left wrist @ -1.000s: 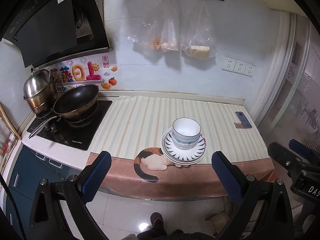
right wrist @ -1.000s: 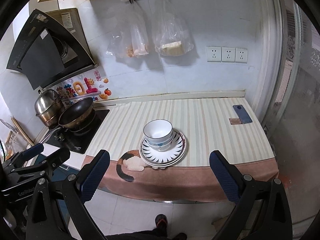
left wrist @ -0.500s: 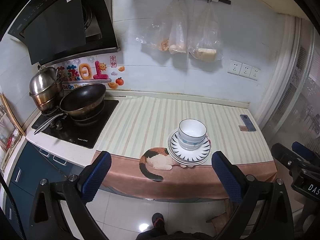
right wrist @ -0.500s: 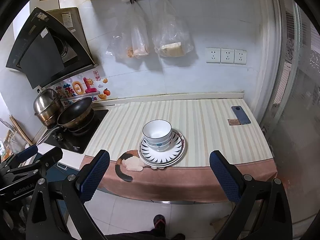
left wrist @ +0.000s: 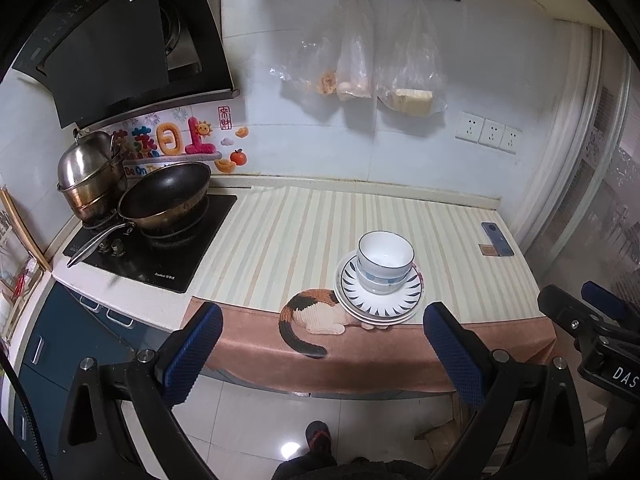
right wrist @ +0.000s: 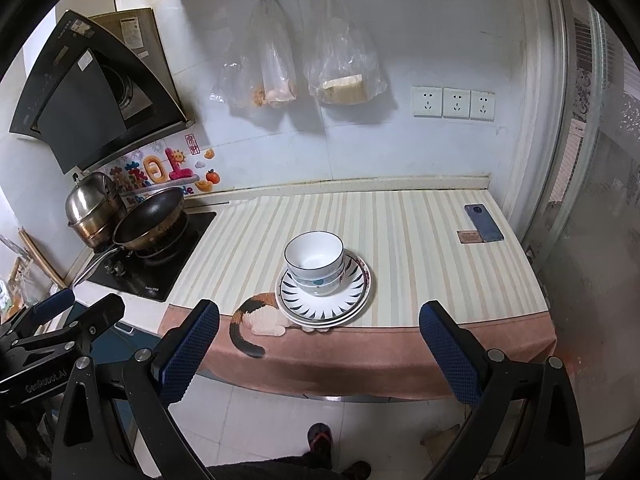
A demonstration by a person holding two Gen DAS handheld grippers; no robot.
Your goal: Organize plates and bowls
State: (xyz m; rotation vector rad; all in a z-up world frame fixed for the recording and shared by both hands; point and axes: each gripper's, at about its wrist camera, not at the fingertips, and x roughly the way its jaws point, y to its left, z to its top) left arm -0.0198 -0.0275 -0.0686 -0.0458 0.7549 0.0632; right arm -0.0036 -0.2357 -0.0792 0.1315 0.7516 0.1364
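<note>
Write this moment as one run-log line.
left gripper open, empty | right gripper open, empty | bowls stacked on plates | counter edge

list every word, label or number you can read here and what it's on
"DAS": right claw's body, cut off at the frame edge.
"GenRobot.AI": left claw's body.
"Be On": wall sticker, rest hidden behind the pot.
Large Chinese characters on the colourful sticker: shapes visible, not confidently readable.
Range hood labels, cooktop brand print: too small.

Bowls (left wrist: 385, 262) sit on plates (left wrist: 380, 300) near the counter's (left wrist: 280, 236) front edge; stove (left wrist: 160, 240) left, maybe a phone (left wrist: 497, 233) right.
</note>
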